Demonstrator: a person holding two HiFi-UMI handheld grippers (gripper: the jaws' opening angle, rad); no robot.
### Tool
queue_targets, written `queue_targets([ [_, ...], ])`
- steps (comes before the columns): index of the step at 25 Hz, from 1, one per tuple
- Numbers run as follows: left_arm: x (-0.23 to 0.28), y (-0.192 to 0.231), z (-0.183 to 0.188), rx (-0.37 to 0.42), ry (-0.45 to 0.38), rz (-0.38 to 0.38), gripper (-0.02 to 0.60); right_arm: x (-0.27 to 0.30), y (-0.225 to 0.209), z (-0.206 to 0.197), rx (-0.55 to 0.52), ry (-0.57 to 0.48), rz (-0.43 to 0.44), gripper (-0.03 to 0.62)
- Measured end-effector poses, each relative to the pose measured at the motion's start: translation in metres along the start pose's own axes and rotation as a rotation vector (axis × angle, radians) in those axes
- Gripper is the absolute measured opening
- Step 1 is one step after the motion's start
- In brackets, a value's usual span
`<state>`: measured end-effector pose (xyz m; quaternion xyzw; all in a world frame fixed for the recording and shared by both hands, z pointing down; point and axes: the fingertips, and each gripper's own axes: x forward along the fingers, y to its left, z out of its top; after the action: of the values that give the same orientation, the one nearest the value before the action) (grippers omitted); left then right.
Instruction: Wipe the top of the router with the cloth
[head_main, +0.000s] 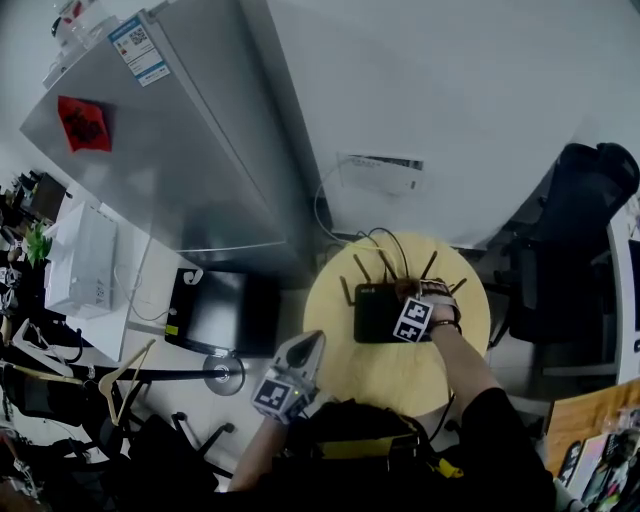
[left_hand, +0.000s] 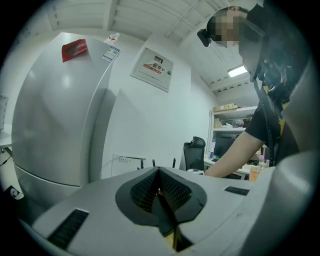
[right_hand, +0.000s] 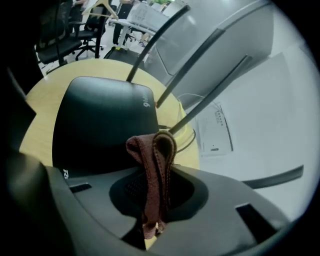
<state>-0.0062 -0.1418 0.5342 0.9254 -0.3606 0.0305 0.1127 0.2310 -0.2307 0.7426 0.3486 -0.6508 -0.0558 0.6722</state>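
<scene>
A black router (head_main: 378, 312) (right_hand: 102, 122) with several thin antennas sits on a round pale wooden table (head_main: 400, 370) (right_hand: 45, 100). My right gripper (head_main: 418, 296) (right_hand: 156, 150) hovers over the router's right end, shut on a folded brown cloth (right_hand: 152, 170) that sticks out past the jaws. In the head view the cloth is hidden by the gripper. My left gripper (head_main: 300, 355) (left_hand: 159, 191) stays off the table's left edge, raised and aimed at the wall, jaws shut with nothing between them.
A silver fridge (head_main: 170, 150) (left_hand: 55, 120) stands left of the table. A power strip (head_main: 380, 172) (right_hand: 216, 127) hangs on the white wall behind, with cables running to the router. A black office chair (head_main: 575, 240) is at the right, a black box (head_main: 220, 312) at the left.
</scene>
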Motion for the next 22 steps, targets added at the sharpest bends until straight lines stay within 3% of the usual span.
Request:
queue_targets([
  [3, 0.001, -0.002, -0.004, -0.014, 0.007, -0.005, -0.003, -0.002, 0.009, -0.003, 0.111, -0.001, 0.062, 0.061],
  [10, 0.012, -0.015, 0.001, -0.012, -0.009, -0.063, -0.003, -0.012, 0.025, -0.013, 0.227, 0.015, 0.162, 0.061],
  [22, 0.007, -0.028, 0.003, -0.012, -0.044, -0.116, -0.003, -0.037, 0.062, -0.029, 0.316, 0.029, 0.258, 0.063],
])
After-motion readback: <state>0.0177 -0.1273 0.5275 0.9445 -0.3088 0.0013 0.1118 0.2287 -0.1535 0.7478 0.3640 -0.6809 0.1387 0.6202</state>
